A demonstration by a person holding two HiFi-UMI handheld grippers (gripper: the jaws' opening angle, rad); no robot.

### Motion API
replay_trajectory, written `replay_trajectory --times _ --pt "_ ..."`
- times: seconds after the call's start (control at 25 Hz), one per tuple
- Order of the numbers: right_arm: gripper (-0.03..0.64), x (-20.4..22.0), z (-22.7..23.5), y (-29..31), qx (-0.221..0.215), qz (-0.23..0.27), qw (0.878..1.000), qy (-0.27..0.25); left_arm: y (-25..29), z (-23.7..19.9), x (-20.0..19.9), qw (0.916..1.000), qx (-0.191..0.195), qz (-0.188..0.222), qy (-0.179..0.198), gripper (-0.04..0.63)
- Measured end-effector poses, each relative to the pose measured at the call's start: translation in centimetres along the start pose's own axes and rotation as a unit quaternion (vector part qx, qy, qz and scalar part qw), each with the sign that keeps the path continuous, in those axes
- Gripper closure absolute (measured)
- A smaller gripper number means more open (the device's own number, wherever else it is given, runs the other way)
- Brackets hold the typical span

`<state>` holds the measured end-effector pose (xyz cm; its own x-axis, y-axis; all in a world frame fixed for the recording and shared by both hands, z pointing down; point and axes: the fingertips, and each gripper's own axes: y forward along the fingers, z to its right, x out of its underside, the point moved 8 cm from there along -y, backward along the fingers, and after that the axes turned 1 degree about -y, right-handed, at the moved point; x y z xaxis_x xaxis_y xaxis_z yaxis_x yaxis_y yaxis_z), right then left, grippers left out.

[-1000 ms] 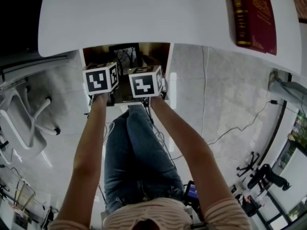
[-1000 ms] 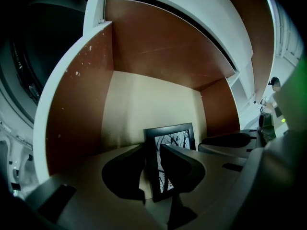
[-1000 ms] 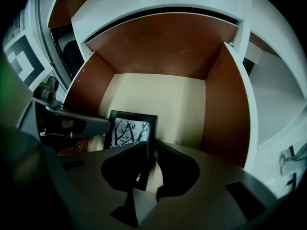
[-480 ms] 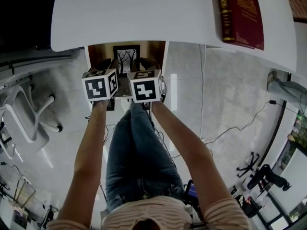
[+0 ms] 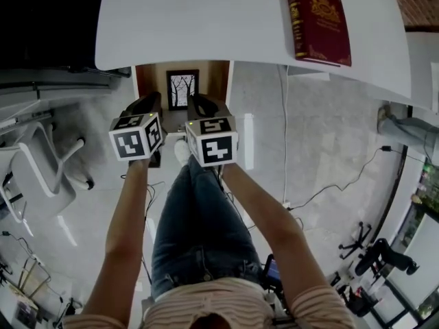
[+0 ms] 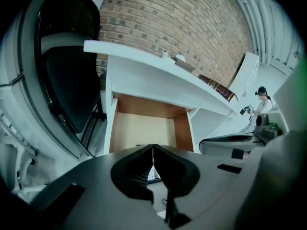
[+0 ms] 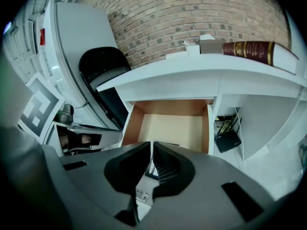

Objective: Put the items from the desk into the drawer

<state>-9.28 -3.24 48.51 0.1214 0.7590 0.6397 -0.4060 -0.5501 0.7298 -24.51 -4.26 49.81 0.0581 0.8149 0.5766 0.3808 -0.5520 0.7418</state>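
A dark red book (image 5: 317, 20) lies on the white desk (image 5: 206, 19) at its far right end; the right gripper view shows the book (image 7: 252, 49) on the desk's edge. Under the desk a wooden drawer (image 5: 223, 91) stands open, with a framed picture of trees (image 5: 182, 89) inside. My left gripper (image 5: 152, 98) and right gripper (image 5: 195, 99) hang side by side in front of the drawer. Both are shut and hold nothing. From the gripper views, the drawer floor (image 6: 144, 128) (image 7: 172, 126) shows pale beyond the left gripper (image 6: 153, 146) and right gripper (image 7: 152, 143).
Small pale boxes (image 7: 205, 44) sit on the desk beside the book. A black office chair (image 7: 103, 66) stands left of the desk, a white chair (image 5: 38, 177) at the far left. A black box with cables (image 7: 228, 140) lies under the desk's right side. A cable (image 5: 343, 184) crosses the floor.
Both grippers have drawn back from the drawer toward the person's body. More of the drawer and the framed picture shows now. The head view has shifted, so the book sits further left.
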Motion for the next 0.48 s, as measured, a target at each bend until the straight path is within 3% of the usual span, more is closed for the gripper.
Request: replay_trajectory --times 0.48 --pt "0.600 -2.6 -0.9 -9.2 -0.025 0.077 0.997 0.015 -9.4 3.9 -2.9 0.9925 0.040 0.104 0.049 0.584"
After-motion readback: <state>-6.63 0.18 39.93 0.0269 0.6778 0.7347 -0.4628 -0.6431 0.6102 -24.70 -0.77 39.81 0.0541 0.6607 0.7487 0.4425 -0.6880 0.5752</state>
